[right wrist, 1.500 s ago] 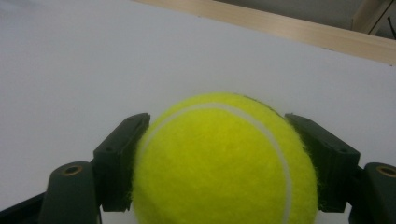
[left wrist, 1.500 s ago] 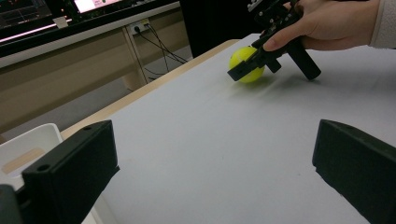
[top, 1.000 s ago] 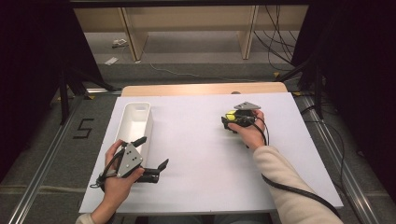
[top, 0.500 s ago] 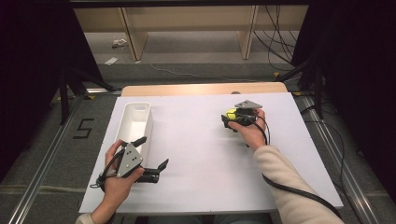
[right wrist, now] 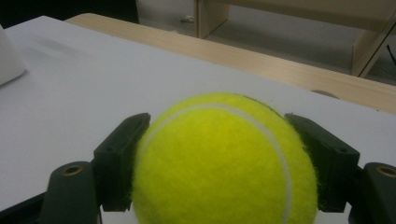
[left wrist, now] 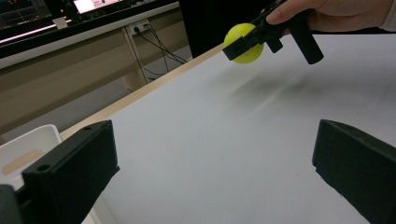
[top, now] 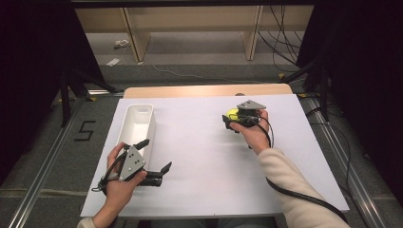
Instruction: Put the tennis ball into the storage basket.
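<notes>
The bench (top: 199, 156) fills the middle of the high view, its top a white sheet with a strip of light wood along the far edge. On the floor at the left of that frame a large black figure "5" (top: 85, 130) can be read. A long white bin (top: 138, 124) lies on the bench at centre left, running away from the person. The left gripper (top: 154, 164) sits in the lower left, just beside the near end of the bin, its fingers (left wrist: 70, 172) spread wide with nothing between them, low over the white sheet. The right gripper (top: 229, 121) is at centre right, its fingers (right wrist: 119, 158) clenched on a yellow tennis ball (right wrist: 224, 163), held off the bench surface in the left gripper view. No brand can be read on the ball.
</notes>
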Tool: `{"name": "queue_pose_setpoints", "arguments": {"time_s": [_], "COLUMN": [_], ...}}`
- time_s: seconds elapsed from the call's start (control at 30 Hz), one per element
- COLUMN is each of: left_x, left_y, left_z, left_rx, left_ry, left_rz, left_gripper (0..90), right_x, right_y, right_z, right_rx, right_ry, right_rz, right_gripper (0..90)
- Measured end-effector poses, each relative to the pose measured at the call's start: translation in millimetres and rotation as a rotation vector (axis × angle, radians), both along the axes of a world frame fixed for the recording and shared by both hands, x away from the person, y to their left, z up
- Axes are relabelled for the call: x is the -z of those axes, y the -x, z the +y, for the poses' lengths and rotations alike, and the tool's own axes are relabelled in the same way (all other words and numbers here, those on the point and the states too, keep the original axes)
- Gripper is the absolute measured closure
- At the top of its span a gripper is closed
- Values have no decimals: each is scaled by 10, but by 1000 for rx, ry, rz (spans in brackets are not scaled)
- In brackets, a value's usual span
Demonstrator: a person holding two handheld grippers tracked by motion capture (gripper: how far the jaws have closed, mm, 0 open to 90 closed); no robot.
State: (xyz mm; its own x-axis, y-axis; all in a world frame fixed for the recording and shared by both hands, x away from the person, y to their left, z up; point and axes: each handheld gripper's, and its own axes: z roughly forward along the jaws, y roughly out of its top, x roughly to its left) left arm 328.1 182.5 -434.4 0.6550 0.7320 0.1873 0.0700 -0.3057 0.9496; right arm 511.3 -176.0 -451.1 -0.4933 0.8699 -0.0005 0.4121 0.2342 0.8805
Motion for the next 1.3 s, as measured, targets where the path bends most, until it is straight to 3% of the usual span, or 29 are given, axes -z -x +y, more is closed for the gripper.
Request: {"name": "queue_pose_setpoints", "arguments": {"time_s": [1.3], "left_x": [-12], "left_y": [11], "left_z": [-9], "left_rx": [6], "left_ry": [0], "left_rz": [-2], "left_gripper": [0], "right_x": [-95], "right_y": [107], "right_z": [199], "right_rx": [-38], "right_ry": [-11], "right_rz": [-26], "right_gripper": [263]}}
